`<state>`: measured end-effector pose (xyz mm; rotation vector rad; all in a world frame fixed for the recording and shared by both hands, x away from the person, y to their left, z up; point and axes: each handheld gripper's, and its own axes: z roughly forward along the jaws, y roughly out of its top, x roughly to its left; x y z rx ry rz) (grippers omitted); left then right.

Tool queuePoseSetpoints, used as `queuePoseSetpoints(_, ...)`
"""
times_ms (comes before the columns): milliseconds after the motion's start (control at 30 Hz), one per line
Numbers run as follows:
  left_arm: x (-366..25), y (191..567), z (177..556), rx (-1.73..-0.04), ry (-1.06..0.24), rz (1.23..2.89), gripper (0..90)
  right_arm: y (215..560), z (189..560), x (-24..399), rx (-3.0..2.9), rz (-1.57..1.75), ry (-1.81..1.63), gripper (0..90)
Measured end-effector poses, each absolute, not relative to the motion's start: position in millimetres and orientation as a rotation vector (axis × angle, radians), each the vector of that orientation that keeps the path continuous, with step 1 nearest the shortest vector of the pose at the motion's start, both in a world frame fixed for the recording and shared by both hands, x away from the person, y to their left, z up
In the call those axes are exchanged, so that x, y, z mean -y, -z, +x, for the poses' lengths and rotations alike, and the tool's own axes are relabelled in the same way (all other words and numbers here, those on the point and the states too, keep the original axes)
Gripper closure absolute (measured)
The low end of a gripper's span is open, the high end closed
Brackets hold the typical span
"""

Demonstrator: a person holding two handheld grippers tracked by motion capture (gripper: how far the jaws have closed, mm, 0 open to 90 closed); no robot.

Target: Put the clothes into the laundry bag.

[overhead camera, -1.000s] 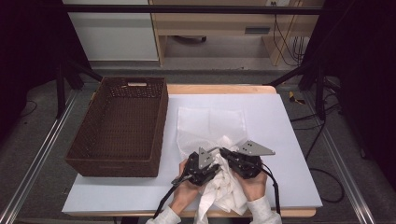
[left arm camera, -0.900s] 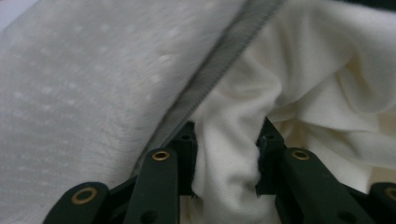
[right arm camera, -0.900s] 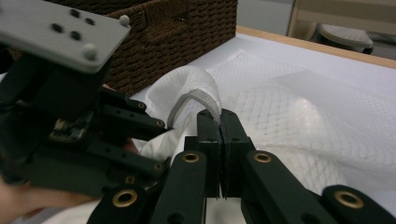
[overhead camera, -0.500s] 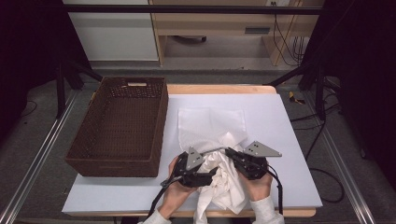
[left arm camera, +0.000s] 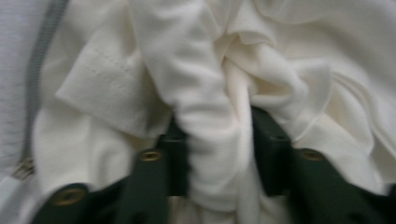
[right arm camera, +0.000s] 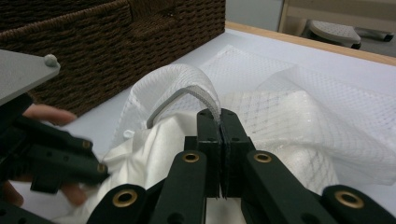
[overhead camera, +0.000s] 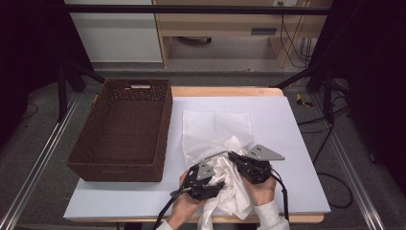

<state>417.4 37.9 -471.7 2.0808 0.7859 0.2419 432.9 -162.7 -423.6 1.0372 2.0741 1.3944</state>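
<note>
While my left fingers (left arm camera: 212, 154) bunch the white garment (overhead camera: 230, 187) and my right (right arm camera: 220, 140) pinch the mesh bag's (overhead camera: 215, 127) rim at lower centre, a tug could slip the rim free.

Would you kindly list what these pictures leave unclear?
- Garment: its type, bunched and blurred in the left gripper view.
- Mesh bag opening: covered by the garment in the high view.
- Basket inside: too dark, high view.
- Right gripper: its pinched strip is too thin to identify.
</note>
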Motion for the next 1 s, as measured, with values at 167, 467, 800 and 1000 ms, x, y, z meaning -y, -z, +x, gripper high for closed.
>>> queuePoseSetpoints(167,-31,461,404,-0.731,-0.329,2.079,73.9,424,434,160,-2.079,1.011,-1.425,89.3)
queuePoseSetpoints(467,-10,443,419,-0.757,-0.376,2.023,73.8,416,429,158,-2.079,0.955,-1.461,89.3)
queuePoseSetpoints(800,-13,467,458,-0.855,-0.431,2.009,72.8,420,428,167,-2.1,0.985,-1.424,89.3)
queuePoseSetpoints(1000,-24,460,439,-0.833,-0.462,2.015,44.9,421,431,171,-2.081,1.011,-1.415,89.1)
